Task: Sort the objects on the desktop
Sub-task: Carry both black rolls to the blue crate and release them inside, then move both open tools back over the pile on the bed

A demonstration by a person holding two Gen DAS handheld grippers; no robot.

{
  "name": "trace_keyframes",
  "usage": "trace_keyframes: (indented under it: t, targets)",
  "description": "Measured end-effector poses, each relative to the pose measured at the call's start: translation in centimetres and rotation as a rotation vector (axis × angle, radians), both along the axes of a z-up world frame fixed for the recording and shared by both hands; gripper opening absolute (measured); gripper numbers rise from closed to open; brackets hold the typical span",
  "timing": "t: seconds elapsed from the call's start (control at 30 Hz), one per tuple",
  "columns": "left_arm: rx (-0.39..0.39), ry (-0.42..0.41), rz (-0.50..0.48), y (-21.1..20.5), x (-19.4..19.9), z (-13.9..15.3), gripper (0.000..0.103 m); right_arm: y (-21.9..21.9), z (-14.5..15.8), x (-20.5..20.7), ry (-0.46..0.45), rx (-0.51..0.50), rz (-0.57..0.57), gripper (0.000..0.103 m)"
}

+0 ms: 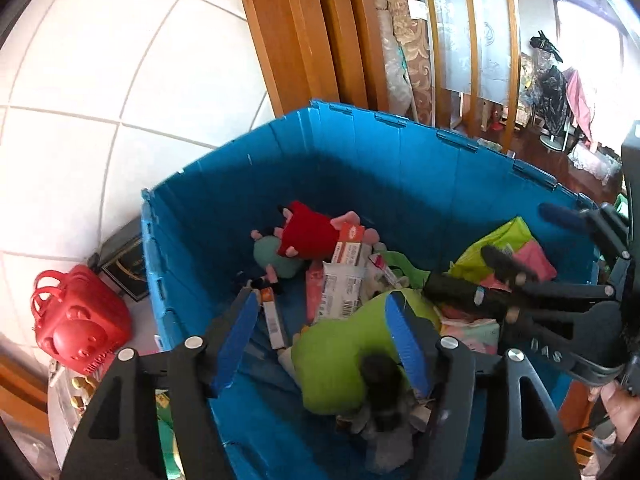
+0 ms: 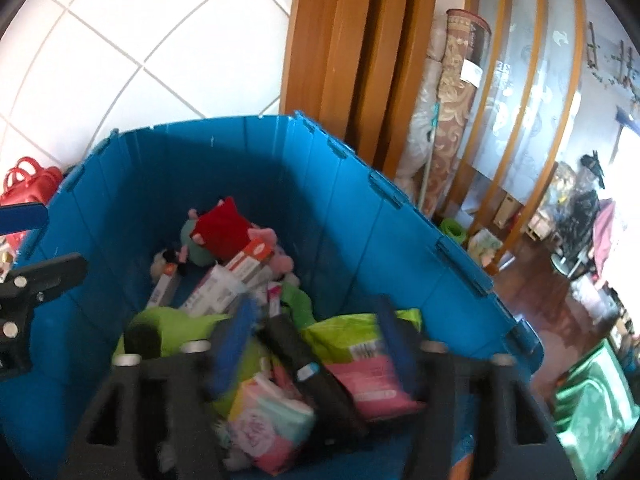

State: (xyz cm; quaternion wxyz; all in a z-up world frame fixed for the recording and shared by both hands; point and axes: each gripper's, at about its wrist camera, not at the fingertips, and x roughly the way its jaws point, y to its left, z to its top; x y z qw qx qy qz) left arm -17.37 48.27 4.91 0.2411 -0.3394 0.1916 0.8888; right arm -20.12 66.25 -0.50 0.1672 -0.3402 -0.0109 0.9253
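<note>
We are counting one blue folding crate (image 1: 360,168) holding the jumble. Inside, we are seeing two long orange-and-white cartons (image 1: 349,249), one far, one near the left wall, and one white labelled packet (image 1: 340,292). We are making out one red-dressed plush toy (image 1: 308,236), one lime-green soft toy (image 1: 340,352), one black tube (image 2: 312,376), two pink-and-green pouches (image 2: 360,364). Outside, left, one red bag (image 1: 76,320).

I am reading almost nothing here: printing and barcodes on the white boxes (image 1: 343,280) in the blue crate (image 1: 224,200) are too small, and raised letters on the right gripper (image 1: 524,236) are blurring past reading.
</note>
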Motion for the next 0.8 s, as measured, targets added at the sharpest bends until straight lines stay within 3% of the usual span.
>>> trace_keyframes:
  t: [0.1,0.23,0.6,0.8]
  targets:
    - [0.024,0.013,0.005,-0.8,0.4,0.3,0.070,-0.5,0.3,0.4,0.019,0.013,0.007,0.103]
    - [0.065,0.053,0.016,-2.1,1.4,1.1,0.080,-1.1,0.6,1.0,0.033,0.028,0.004,0.103]
    - [0.185,0.189,0.101,-7.4,4.7,2.4,0.080,-4.6,2.9,4.3,0.109,-0.011,0.065,0.103]
    - [0.243,0.193,0.203,-12.3,5.5,1.0,0.080,-8.2,3.9,6.0,0.177,-0.063,0.141,0.103]
